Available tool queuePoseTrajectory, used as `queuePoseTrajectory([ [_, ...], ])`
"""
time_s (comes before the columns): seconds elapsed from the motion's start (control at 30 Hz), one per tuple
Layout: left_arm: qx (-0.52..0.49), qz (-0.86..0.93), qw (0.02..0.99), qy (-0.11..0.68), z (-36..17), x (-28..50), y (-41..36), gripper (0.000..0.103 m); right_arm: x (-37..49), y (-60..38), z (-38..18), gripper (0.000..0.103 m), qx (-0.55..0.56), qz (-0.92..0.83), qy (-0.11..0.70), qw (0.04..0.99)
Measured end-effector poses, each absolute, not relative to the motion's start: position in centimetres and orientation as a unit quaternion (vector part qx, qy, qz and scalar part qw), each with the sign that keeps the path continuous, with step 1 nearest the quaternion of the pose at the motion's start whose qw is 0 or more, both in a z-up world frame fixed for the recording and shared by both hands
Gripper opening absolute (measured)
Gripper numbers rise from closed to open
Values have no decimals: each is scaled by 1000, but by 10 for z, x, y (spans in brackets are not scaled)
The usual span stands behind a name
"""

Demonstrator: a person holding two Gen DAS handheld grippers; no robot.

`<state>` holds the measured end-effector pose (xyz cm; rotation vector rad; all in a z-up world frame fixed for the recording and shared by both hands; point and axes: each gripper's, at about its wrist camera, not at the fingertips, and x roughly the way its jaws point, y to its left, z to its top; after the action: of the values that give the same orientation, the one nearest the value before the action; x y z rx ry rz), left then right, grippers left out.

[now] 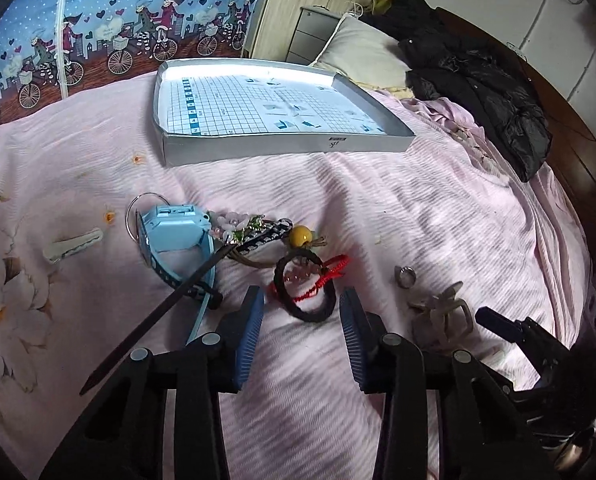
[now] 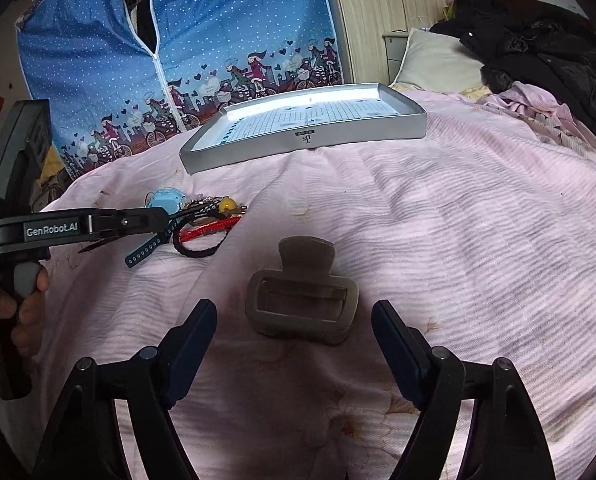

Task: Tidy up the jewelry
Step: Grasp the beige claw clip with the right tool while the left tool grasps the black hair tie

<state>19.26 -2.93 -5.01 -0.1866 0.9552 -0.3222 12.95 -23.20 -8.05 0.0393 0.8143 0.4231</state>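
A pile of jewelry lies on the pink bedspread: a light blue watch (image 1: pixel 174 232), a beaded flower clip (image 1: pixel 250 228), a yellow bead (image 1: pixel 300 236), a black hair tie (image 1: pixel 304 288) and a red cord bracelet (image 1: pixel 330 276). My left gripper (image 1: pixel 302 320) is open, its fingers straddling the near side of the hair tie. A silver ring (image 1: pixel 405 276) and a grey claw clip (image 1: pixel 444 314) lie to the right. In the right wrist view the claw clip (image 2: pixel 302 300) sits just ahead of my open right gripper (image 2: pixel 294 320). The silver tray (image 1: pixel 282 146) (image 2: pixel 362 132) stands further back.
A white hair clip (image 1: pixel 74 246) lies left of the watch. A black jacket (image 1: pixel 482 80) and a pillow (image 1: pixel 362 52) lie at the head of the bed. A blue fabric wardrobe (image 2: pixel 178 40) stands behind. A hand (image 2: pixel 14 304) holds the left gripper's handle.
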Motion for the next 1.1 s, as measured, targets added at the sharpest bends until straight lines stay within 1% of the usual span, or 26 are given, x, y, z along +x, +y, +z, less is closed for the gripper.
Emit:
queuePoseTrajectory([
  [0.03, -87, -151, 870, 462, -52, 199, -30, 34, 133, -232, -81, 76, 26, 202, 397, 895],
  [0.1, -81, -141, 863, 478, -57, 212, -32, 25, 139, -232, -82, 74, 35, 199, 403, 893],
  [0.23, -84, -132, 848, 506, -69, 228, -31, 25, 147, -229, -85, 74, 49, 195, 416, 887],
  [0.27, -90, -135, 843, 512, -72, 231, -30, 23, 148, -227, -87, 74, 48, 193, 419, 886],
  [0.3, -95, -137, 839, 518, -75, 233, -28, 19, 149, -226, -89, 74, 49, 191, 421, 885],
  [0.33, -98, -137, 835, 524, -76, 235, -28, 16, 149, -225, -90, 71, 50, 189, 423, 885],
  [0.37, -97, -136, 832, 528, -78, 237, -28, 8, 150, -225, -92, 68, 51, 186, 424, 885],
  [0.4, -98, -137, 832, 529, -77, 237, -29, 5, 151, -225, -92, 62, 53, 182, 425, 885],
  [0.57, -111, -155, 840, 508, -67, 229, -26, 3, 149, -229, -93, 61, 64, 180, 416, 889],
  [0.77, -118, -170, 857, 472, -44, 212, -19, 3, 135, -230, -83, 61, 82, 206, 376, 900],
  [1.1, -144, -210, 857, 448, 0, 203, -12, 3, 130, -226, -67, 61, 87, 218, 343, 909],
])
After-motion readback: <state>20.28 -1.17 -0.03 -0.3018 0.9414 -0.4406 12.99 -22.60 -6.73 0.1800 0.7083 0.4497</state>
